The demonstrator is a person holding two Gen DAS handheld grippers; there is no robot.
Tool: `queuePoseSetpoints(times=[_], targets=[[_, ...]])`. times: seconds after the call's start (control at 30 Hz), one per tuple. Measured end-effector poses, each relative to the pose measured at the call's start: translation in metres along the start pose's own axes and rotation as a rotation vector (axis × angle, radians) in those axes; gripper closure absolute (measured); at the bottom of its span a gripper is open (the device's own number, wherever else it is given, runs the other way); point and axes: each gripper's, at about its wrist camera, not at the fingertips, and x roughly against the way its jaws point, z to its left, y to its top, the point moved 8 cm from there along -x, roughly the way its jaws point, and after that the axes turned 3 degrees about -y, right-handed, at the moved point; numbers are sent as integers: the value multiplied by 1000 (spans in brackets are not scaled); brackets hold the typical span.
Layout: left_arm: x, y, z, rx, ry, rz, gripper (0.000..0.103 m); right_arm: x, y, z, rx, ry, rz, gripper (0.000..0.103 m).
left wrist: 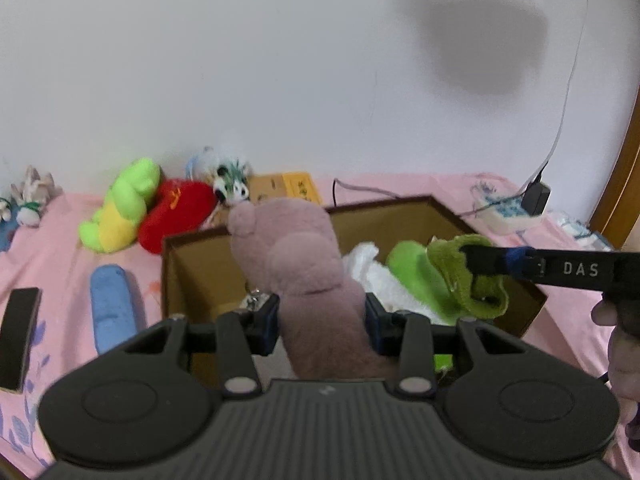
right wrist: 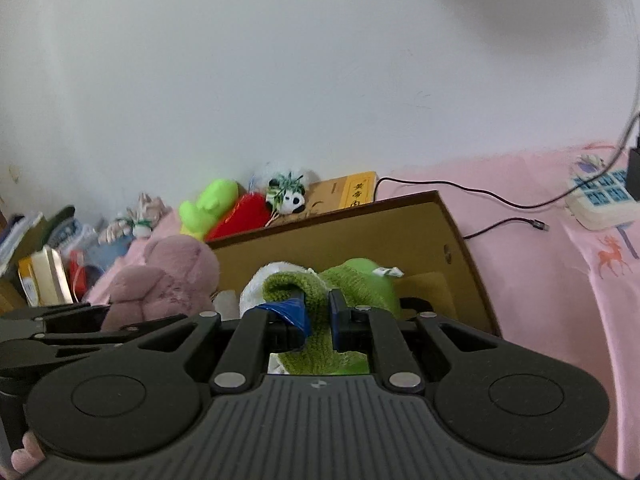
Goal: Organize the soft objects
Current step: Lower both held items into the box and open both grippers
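Mauve plush toy (left wrist: 304,272) is clamped by the left gripper (left wrist: 322,322) above the cardboard box (left wrist: 400,216); olive knitted piece (right wrist: 316,320) is pinched by the right gripper (right wrist: 316,320) inside the box; placing seems in hand; release over the box is probably needed next.

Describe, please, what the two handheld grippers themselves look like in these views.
Both are matte black plastic: a ribbed grey-black body, two round discs, angled linkage arms with silver pivot pins. The left gripper has dark blue finger pads. The right gripper has blue pads too, and its finger reads "DAS" in white.
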Motion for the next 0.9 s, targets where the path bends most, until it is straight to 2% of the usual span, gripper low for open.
queuePoseSetpoints(times=[0.17, 0.3, 0.43, 0.53, 0.6, 0.9], targets=[[-22, -14, 2, -1, 7, 69, 63, -18, -8, 6, 2, 14, 56, 103], [-27, -17, 1, 5, -1, 78, 61, -31, -20, 6, -27, 52, 133, 103], [-32, -21, 1, -11, 8, 99, 58, -25, -18, 7, -42, 72, 143, 103], [-24, -18, 3, 6, -2, 77, 53, -18, -13, 4, -72, 80, 159, 101], [-18, -15, 4, 15, 3, 66, 34, -13, -10, 4, -74, 74, 167, 99], [21, -5, 6, -15, 62, 0, 29, 2, -2, 2, -79, 78, 139, 96]])
